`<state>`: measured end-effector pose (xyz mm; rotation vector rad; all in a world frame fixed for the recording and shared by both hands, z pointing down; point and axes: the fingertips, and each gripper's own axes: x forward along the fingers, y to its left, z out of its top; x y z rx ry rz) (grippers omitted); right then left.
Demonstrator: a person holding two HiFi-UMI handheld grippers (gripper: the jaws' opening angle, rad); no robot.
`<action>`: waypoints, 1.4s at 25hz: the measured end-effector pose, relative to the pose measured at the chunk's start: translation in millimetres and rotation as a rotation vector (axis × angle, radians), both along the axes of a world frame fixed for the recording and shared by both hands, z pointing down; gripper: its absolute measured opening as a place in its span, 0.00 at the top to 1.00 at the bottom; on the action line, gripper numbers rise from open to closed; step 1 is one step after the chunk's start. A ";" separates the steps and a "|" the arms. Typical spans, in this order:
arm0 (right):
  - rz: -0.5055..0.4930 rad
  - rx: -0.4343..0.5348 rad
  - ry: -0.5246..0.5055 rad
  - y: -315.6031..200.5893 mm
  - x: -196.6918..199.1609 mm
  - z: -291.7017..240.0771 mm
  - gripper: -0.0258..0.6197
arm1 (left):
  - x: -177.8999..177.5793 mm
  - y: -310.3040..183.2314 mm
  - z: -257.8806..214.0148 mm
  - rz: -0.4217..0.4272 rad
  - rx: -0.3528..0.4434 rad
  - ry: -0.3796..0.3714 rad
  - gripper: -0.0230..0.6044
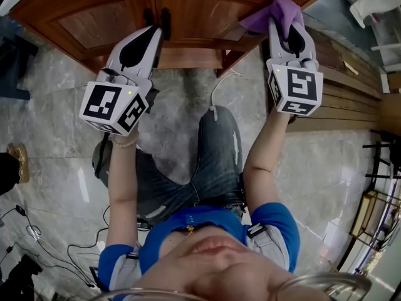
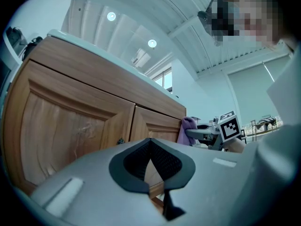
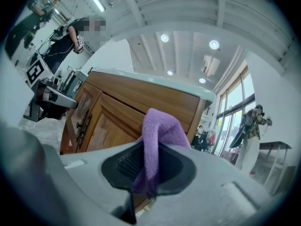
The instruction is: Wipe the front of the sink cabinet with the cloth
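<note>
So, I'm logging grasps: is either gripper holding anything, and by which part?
The right gripper pinches the purple cloth by a bunched fold, the rest sticking out beyond its tips. The left gripper holds nothing.

No readable text; square markers only on left gripper [image 1: 152, 36], right gripper [image 1: 286, 29].

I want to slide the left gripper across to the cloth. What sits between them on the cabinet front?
In the head view, only the dark door handles by the left gripper and bare wooden door lie before the cloth.
</note>
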<state>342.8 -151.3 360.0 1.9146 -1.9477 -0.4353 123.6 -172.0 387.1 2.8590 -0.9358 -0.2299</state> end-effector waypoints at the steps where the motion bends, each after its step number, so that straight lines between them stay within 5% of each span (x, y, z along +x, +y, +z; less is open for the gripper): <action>1: 0.002 -0.006 -0.005 -0.1 0.2 4.4 0.87 | -0.2 -0.1 0.2 0.000 -0.001 0.001 0.96; 19: 0.057 -0.083 -0.024 -3.7 -3.5 49.6 0.87 | 4.9 3.5 4.4 0.026 -0.014 -0.005 0.96; 35: 0.000 -0.127 0.021 -27.0 -68.2 58.2 0.87 | -1.3 3.0 8.9 0.036 -0.036 -0.005 0.96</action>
